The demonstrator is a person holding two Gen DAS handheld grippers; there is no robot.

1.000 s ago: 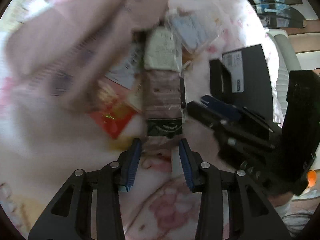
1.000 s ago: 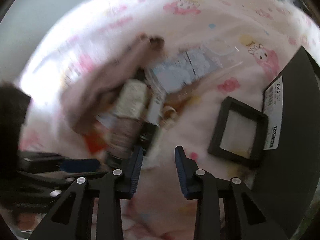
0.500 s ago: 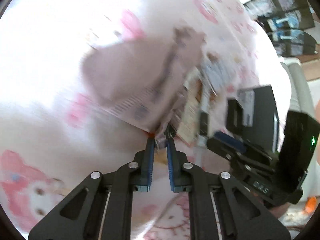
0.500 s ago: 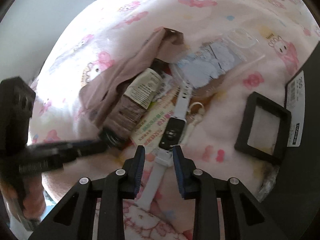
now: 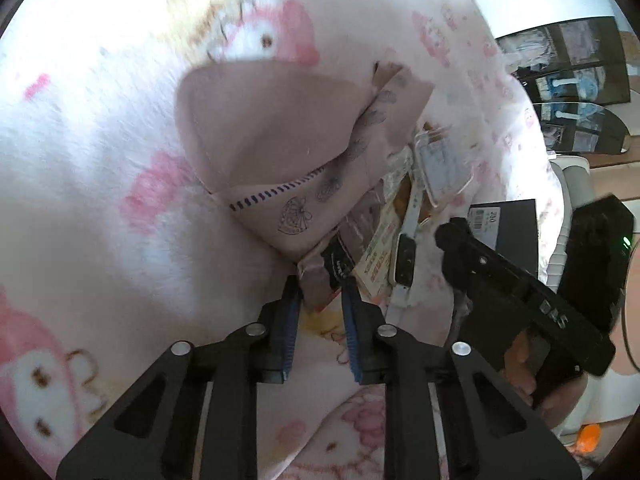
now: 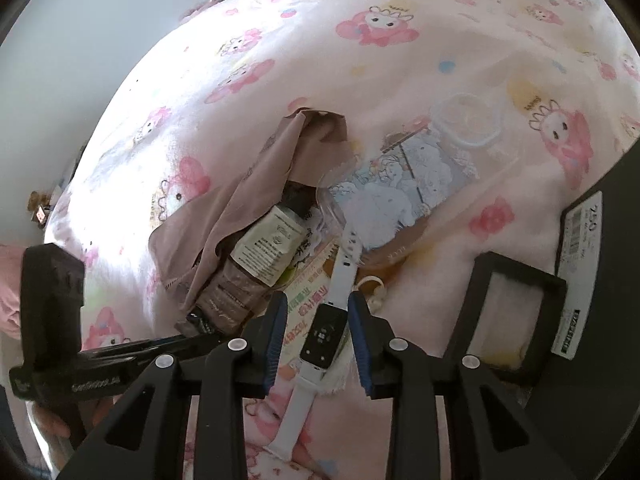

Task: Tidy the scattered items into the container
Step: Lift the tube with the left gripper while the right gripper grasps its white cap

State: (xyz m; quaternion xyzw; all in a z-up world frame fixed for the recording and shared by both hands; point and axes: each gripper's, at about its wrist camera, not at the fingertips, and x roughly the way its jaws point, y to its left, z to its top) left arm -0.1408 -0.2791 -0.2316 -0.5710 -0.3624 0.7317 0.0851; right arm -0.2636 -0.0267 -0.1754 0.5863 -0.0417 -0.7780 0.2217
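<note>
A pink fabric pouch (image 5: 280, 152) lies over a brown sachet (image 6: 256, 264) on the cartoon blanket. My left gripper (image 5: 320, 308) has the pouch's near corner and the sachet's dark end (image 5: 336, 268) between its blue pads. Its jaws are opening, and the pads still touch that bundle. A white-strapped smartwatch (image 6: 322, 336) lies on a printed leaflet (image 6: 306, 304). My right gripper (image 6: 317, 320) stands open around the watch's black body, with a gap on each side. The black box (image 6: 600, 280) is at the right edge.
A clear phone case with a cartoon print (image 6: 400, 200) and a clear round lid (image 6: 468, 120) lie beyond the watch. A black frame insert (image 6: 516, 312) rests beside the box. The pink blanket (image 6: 400, 40) covers the whole bed. Shelves (image 5: 568, 80) stand far right.
My left gripper narrowed from wide open onto the pouch corner and swung left, then widened slightly. My right gripper moved forward until the watch lay between its fingers.
</note>
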